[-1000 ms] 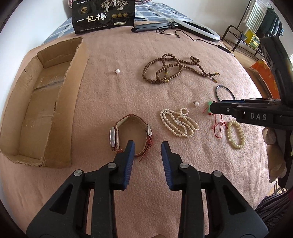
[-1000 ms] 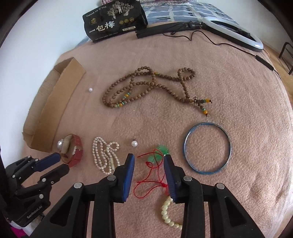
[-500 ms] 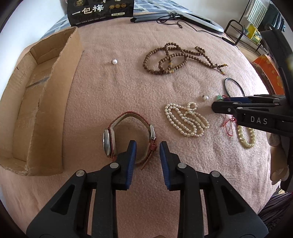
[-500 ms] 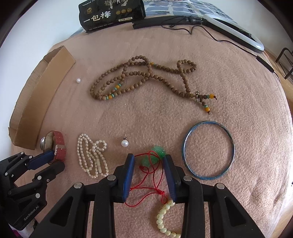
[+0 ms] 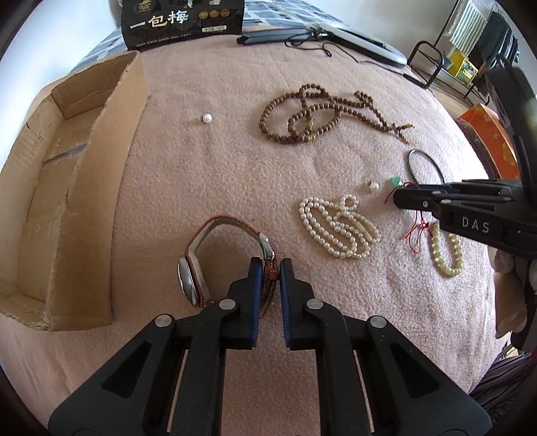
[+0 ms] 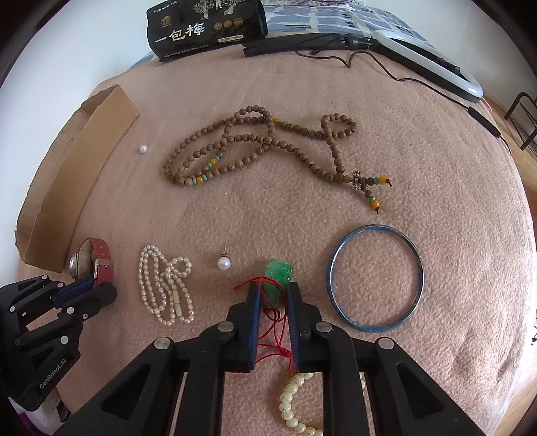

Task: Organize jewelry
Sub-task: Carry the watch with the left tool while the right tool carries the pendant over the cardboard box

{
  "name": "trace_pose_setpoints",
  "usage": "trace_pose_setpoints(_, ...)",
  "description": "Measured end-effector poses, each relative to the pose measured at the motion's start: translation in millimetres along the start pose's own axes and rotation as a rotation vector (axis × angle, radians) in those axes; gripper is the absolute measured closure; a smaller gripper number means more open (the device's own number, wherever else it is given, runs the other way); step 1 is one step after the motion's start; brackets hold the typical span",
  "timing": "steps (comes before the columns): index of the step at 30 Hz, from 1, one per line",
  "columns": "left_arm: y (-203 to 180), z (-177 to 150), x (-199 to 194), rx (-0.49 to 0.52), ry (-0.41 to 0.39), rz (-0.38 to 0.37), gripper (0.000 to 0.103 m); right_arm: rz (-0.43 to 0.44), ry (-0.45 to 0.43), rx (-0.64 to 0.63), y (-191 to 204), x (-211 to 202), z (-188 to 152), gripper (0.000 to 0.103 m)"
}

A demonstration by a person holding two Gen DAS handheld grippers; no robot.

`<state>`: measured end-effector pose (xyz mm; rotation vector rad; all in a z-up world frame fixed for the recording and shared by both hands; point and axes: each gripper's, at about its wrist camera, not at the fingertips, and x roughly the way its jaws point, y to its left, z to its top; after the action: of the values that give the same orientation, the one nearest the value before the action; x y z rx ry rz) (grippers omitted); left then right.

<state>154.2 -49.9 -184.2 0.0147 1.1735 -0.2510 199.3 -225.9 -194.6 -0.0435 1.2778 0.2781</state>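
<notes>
Left gripper (image 5: 267,270): jaws pinched on wristwatch (image 5: 228,261) strap, lower centre, for lifting.
Right gripper (image 6: 272,295): narrowly open astride jade pendant (image 6: 278,276), no grip yet.
Cardboard box (image 5: 67,187): left edge, likely destination.

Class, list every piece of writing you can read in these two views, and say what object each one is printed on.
"一包梅": large white characters on the black package at the far edge of the pink blanket.
"DAS": on the side of the right gripper, seen from the left wrist.
"GenRobot.AI": on the body of the left gripper, seen from the right wrist.
The small label and gold seals on the package are too small to read.
</notes>
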Motion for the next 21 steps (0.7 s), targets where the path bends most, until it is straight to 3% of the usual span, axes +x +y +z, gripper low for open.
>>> trace_pose_setpoints(14,-2.7,6.3,-33.3,-0.036,-0.068,-0.064,0.096,0.021,-0.111,-0.016,2.1,-49.3,-8.1,0.091)
trace_pose_setpoints(21,-1.5,16.8,-64.5,-0.059,-0.148,-0.087,0.096,0.040,-0.200,-0.005,8.0,-83.7,-1.0,0.091)
